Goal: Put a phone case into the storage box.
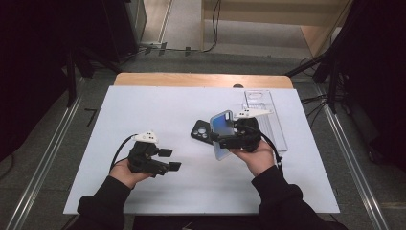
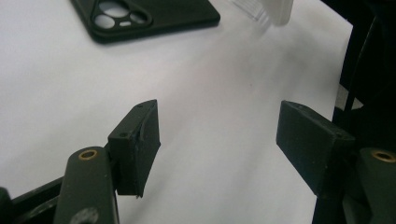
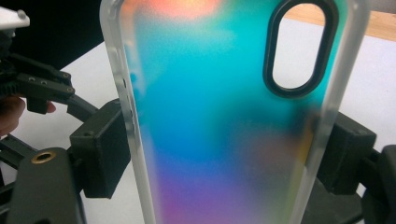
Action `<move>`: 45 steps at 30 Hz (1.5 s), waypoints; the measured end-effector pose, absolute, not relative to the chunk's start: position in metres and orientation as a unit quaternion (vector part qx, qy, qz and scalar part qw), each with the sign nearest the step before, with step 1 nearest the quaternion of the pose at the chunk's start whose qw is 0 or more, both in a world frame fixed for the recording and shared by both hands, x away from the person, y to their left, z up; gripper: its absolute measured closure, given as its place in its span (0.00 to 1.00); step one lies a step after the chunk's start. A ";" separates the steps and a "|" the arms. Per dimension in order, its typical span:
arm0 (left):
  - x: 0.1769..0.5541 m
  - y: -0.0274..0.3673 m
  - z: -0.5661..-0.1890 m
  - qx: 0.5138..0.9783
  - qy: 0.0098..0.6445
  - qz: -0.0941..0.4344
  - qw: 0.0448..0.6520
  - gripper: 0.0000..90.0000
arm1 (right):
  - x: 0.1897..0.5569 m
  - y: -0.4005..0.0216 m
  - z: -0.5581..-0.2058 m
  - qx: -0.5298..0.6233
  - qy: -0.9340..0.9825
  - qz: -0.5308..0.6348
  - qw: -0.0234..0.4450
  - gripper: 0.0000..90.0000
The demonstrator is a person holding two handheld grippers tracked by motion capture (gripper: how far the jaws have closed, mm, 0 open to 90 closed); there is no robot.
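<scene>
An iridescent blue-to-purple phone case (image 1: 221, 130) with frosted clear edges stands upright above the table, and my right gripper (image 1: 226, 140) is shut on its two long sides. In the right gripper view the phone case (image 3: 219, 116) sits between the pads, with its oval camera cutout at the upper right. A black phone case (image 1: 200, 130) lies flat just left of it, also at the top of the left gripper view as the black case (image 2: 144, 18). My left gripper (image 1: 171, 160) is low over the white sheet at the front left, open, with nothing between its jaws (image 2: 219, 135).
A white sheet (image 1: 158, 105) covers the wooden table (image 1: 201, 79). A clear plastic case or tray (image 1: 268, 120) lies at the back right, behind the right hand. Dark stands and cables surround the table on the floor.
</scene>
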State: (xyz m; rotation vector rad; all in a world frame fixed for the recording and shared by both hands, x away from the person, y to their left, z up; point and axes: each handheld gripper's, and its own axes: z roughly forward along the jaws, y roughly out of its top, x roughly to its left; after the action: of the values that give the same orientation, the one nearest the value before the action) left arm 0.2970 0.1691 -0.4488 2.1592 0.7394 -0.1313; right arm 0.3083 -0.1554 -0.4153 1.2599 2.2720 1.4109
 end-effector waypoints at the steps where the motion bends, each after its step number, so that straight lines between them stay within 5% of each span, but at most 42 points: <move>1: 0.296 0.171 -0.450 0.859 0.295 -0.051 0.416 0.34 | 0.309 -0.156 -0.414 0.425 0.765 0.475 0.091 0.18; 27: 0.278 0.199 -0.455 0.824 0.359 -0.030 0.436 0.34 | 0.334 -0.226 -0.370 0.463 0.722 0.491 0.151 0.18; 45: 0.273 0.204 -0.455 0.825 0.367 -0.018 0.430 0.34 | 0.376 -0.246 -0.379 0.507 0.690 0.469 0.217 0.18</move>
State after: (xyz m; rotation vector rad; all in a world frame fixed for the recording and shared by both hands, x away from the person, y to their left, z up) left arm 0.2731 0.2037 -0.4547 2.0584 0.9166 -0.0438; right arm 0.3757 -0.2455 -0.3786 1.4044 1.9109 1.2979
